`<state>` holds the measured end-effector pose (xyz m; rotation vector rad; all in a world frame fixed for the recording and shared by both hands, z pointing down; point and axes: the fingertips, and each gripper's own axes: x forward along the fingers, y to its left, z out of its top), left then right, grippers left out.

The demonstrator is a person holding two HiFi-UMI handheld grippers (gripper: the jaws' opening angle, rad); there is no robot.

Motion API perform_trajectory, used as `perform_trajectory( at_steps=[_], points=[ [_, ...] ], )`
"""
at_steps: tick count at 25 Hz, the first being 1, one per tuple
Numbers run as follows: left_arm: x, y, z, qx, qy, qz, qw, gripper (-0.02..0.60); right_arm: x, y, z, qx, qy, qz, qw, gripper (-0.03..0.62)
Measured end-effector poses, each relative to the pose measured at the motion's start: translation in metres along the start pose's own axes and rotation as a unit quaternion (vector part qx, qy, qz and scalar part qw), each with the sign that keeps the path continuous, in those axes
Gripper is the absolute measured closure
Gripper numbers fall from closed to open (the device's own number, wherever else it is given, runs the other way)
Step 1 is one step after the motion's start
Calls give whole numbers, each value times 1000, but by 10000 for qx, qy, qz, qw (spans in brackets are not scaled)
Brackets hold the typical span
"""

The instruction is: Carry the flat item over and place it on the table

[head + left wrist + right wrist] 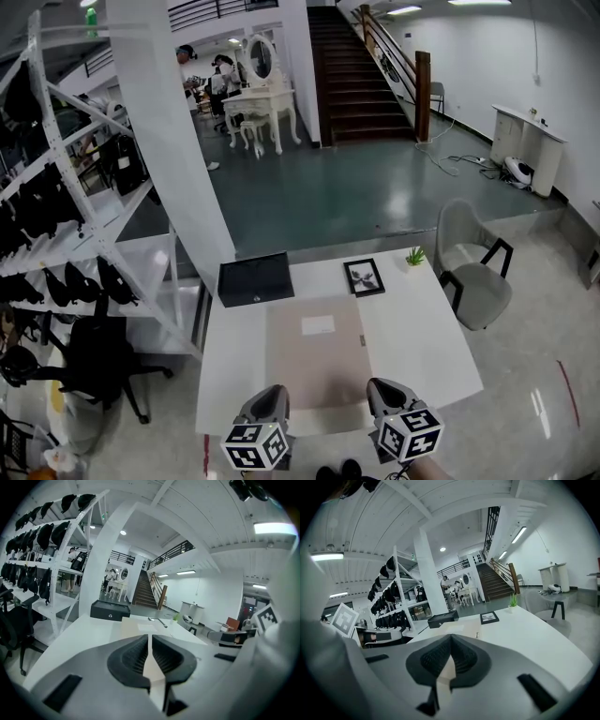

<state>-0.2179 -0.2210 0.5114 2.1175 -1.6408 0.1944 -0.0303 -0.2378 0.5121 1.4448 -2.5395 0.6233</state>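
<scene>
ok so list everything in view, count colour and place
beige flat sheet: one, beige, lying mid-table
white label: one, white, on the sheet
white table: one, white, in front of the person
black box: one, black, table's far left
black-framed picture: one, black frame, table's far edge
small green plant: one, green, table's far right corner
grey armchair: one, grey, right of table
black office chair: one, black, left of table
white shelving rack: one, white, far left
left gripper: one, grey, shut on the sheet's near edge
right gripper: one, grey, shut on the sheet's near edge
</scene>
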Motion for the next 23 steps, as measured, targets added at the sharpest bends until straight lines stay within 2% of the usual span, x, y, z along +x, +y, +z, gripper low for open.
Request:
perform_trajectory(
  at_steps=[11,23],
  points=[
    [1,2,-1,-115,-16,48,9999,551,3,1,0,-214,38,-5,9998,594],
    [0,2,-3,15,78,33,10000,551,7,8,-4,-225,152,69,9996,594]
  ],
)
